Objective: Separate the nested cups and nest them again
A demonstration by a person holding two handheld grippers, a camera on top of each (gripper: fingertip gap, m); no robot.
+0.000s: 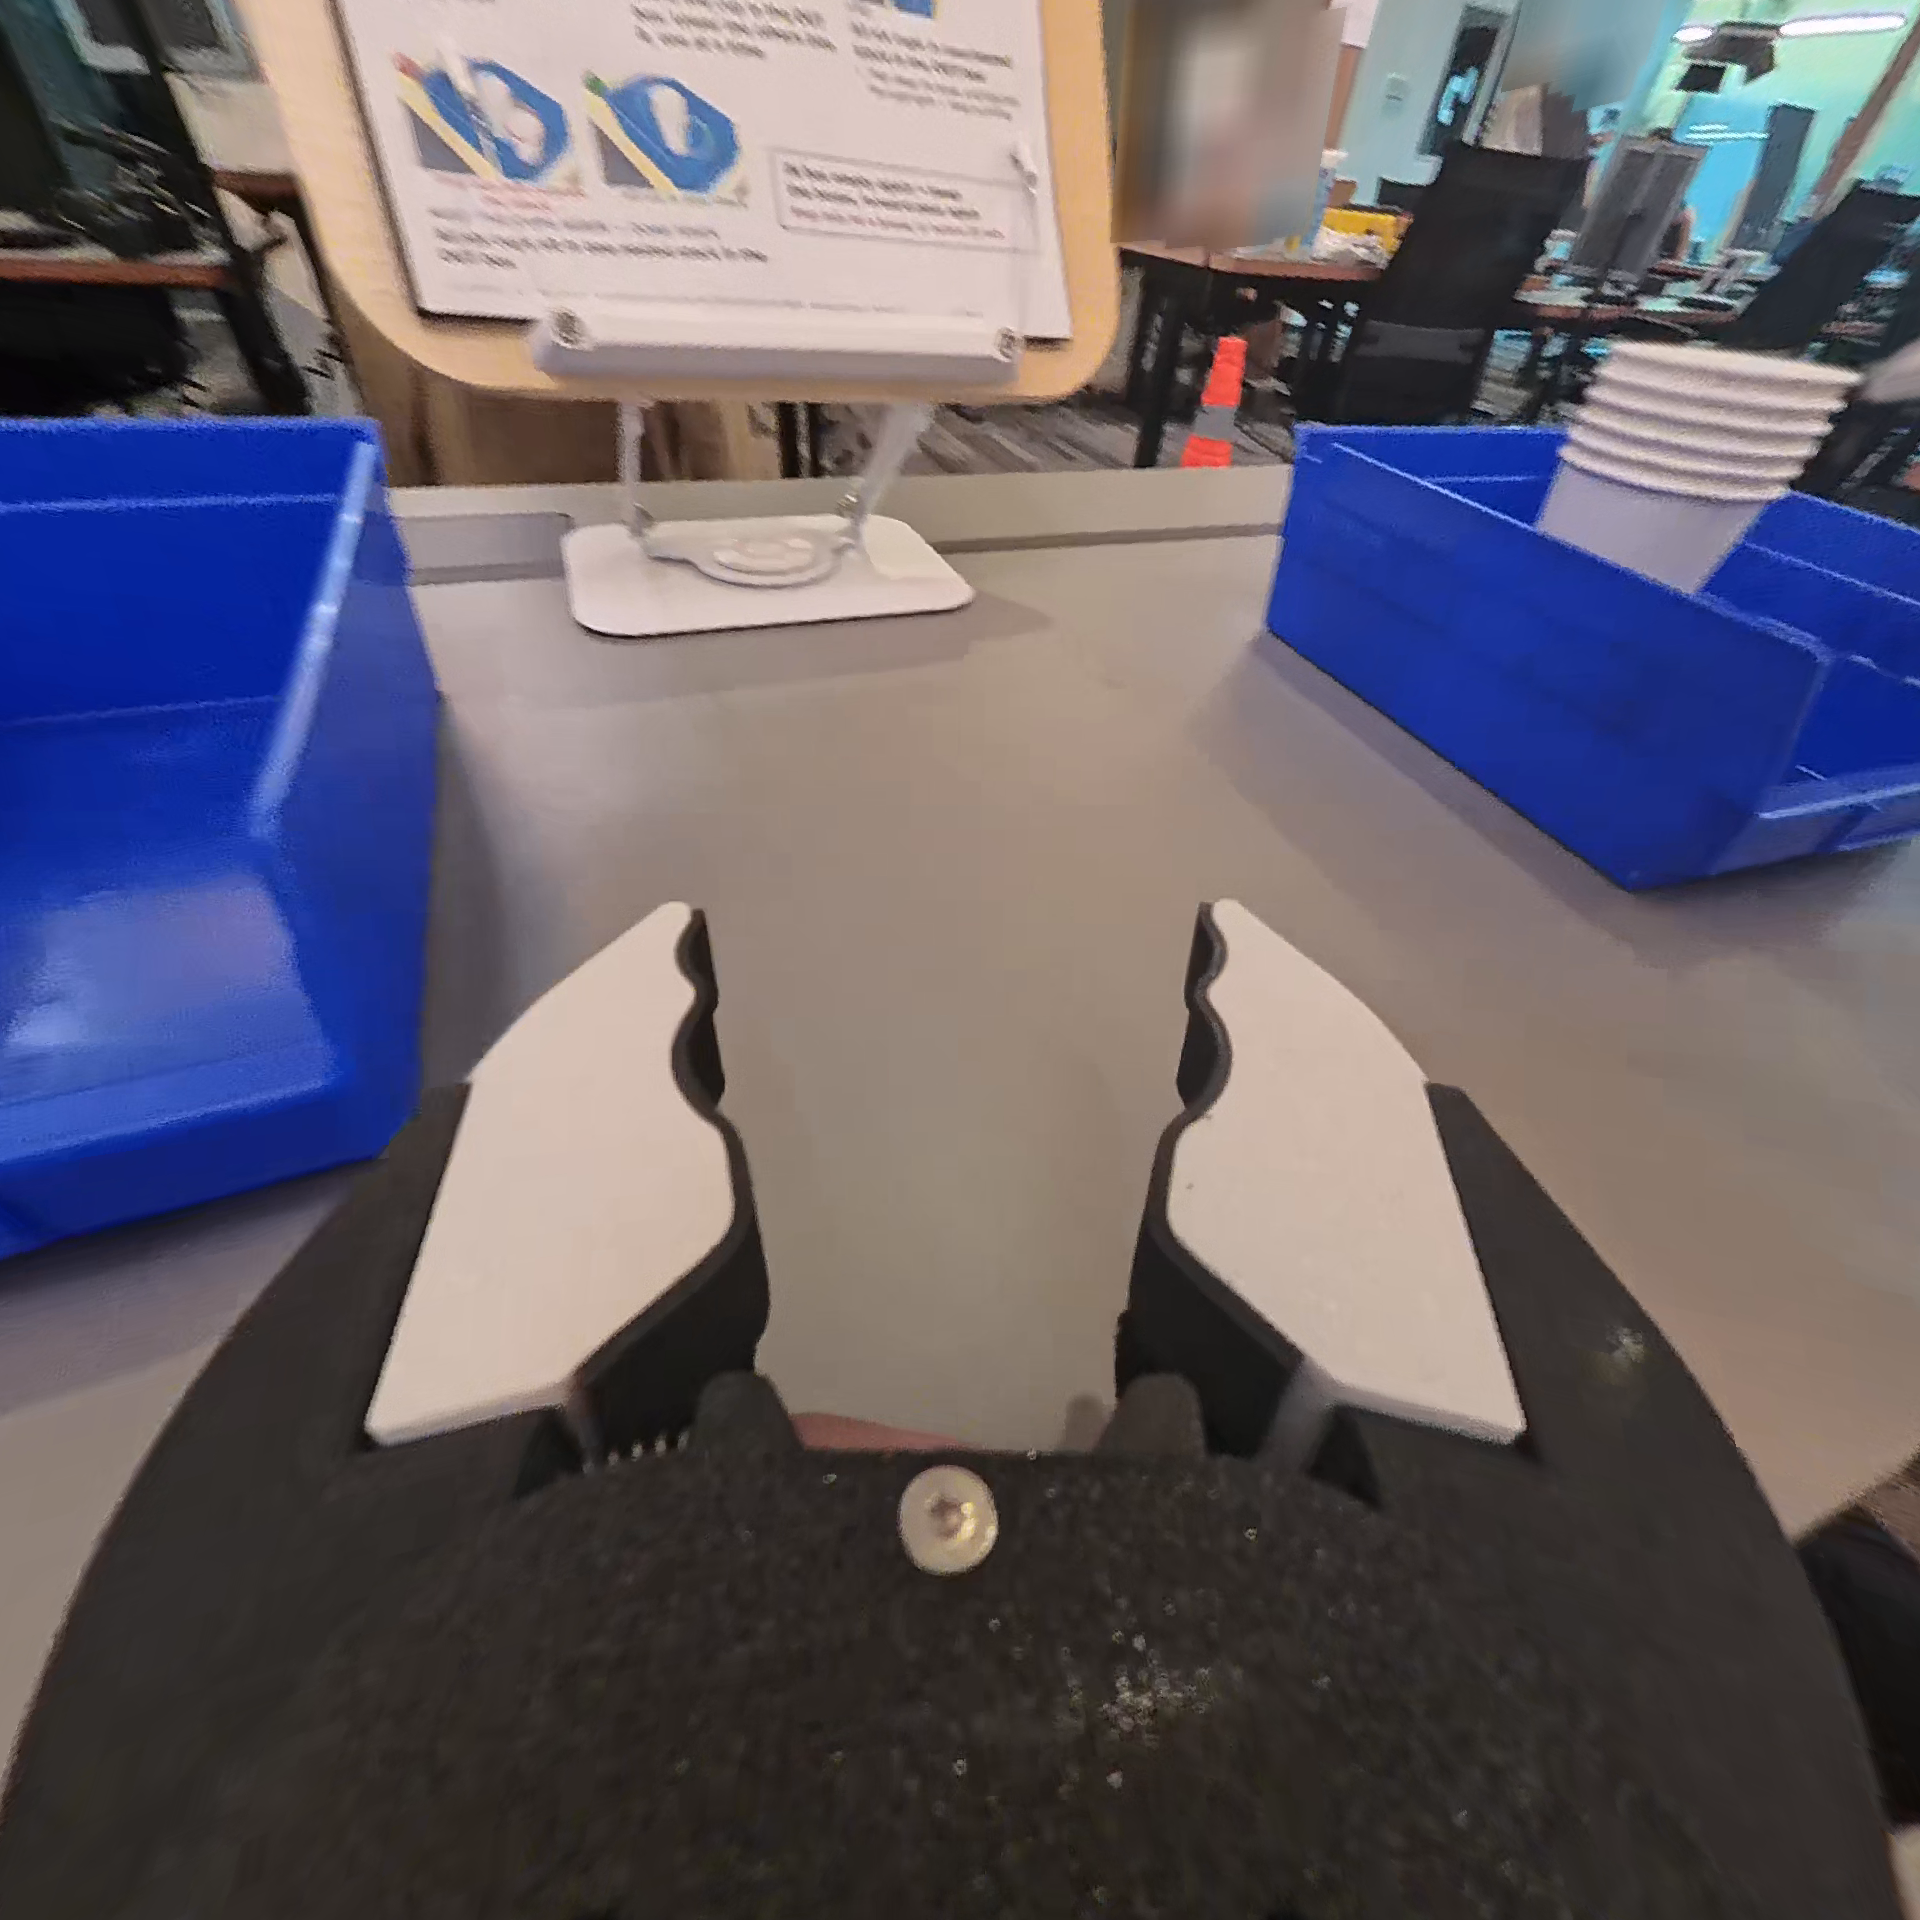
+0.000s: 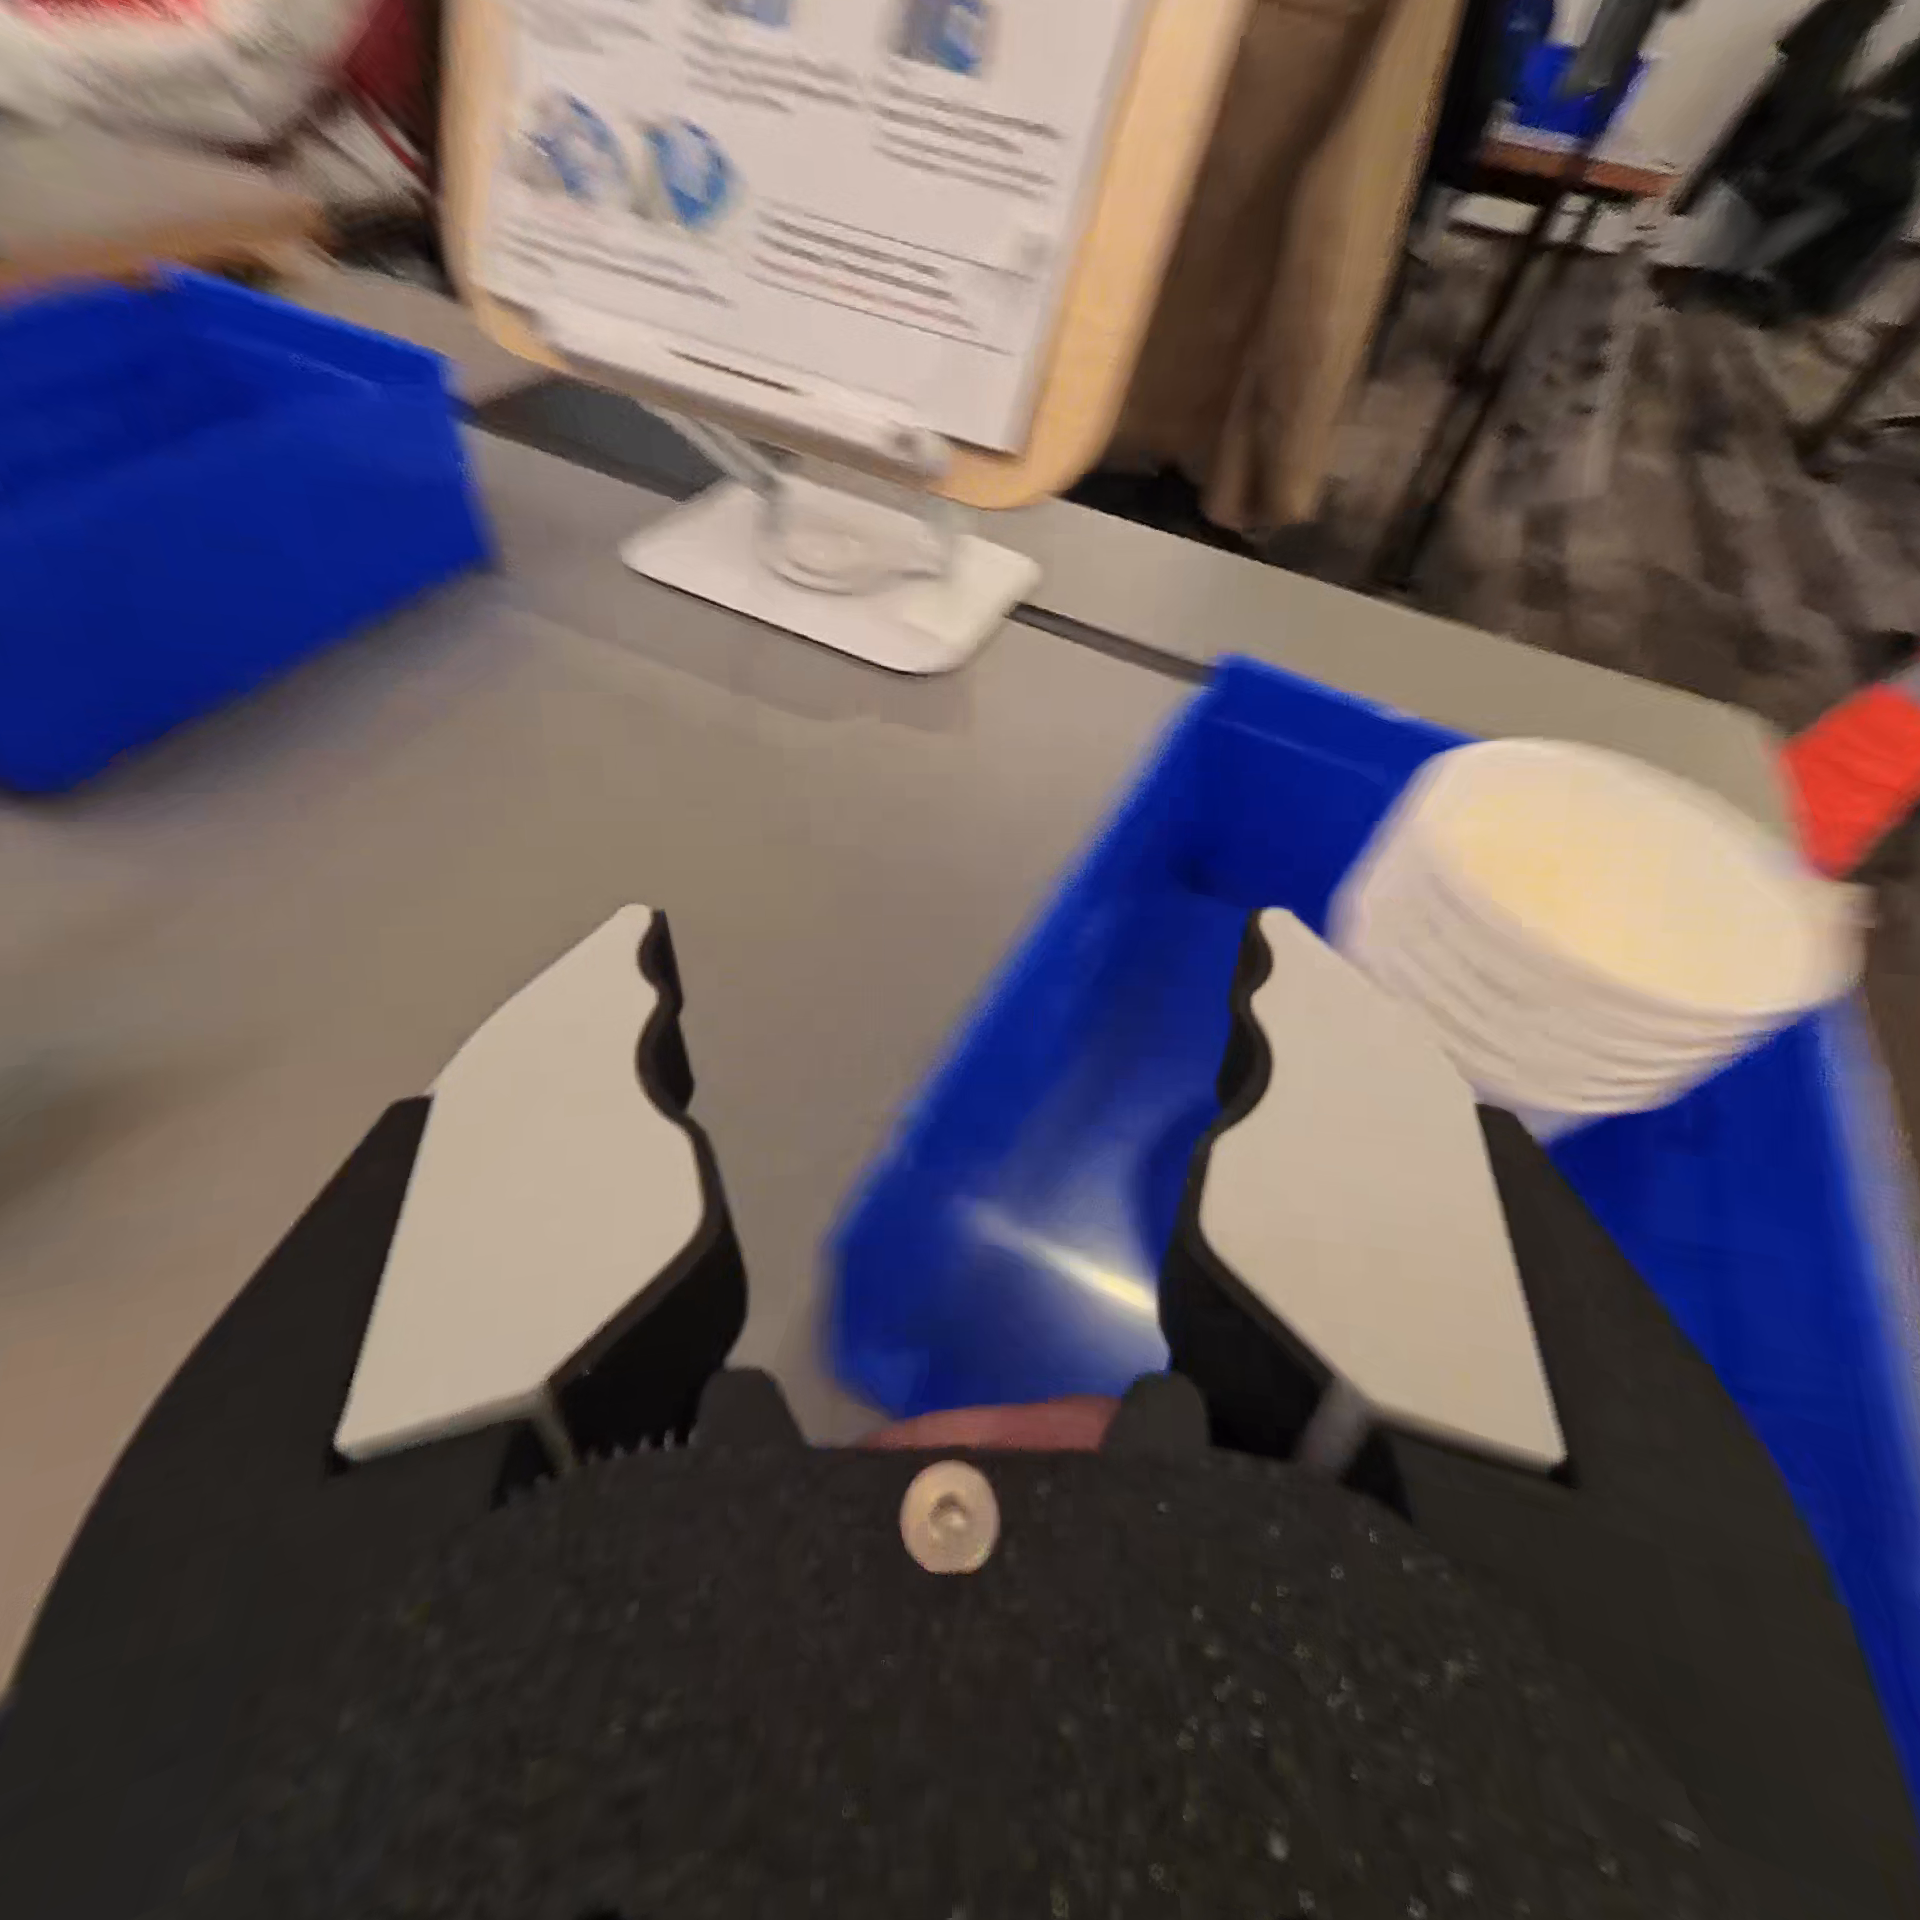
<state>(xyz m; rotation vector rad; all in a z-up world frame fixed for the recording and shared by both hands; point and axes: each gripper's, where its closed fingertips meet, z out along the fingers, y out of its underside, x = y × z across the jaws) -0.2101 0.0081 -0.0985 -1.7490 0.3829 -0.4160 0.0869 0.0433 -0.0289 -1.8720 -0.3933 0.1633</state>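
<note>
Though nested — one stack [image 1: 1683,457], two bins [image 1: 187,790] [image 1: 1538,665]

My grey surface [image 1: 935,790] carries a tan board [image 1: 1086,208] on a white stand, my landmark. Behind it, patterned carpet [image 2: 1662,436] covers the floor. Right of the board stand dark tables [image 1: 1257,275] and black chairs [image 1: 1455,270] before teal walls [image 1: 1403,83]. An orange cone [image 1: 1224,405] stands on the floor just right of it.
</note>
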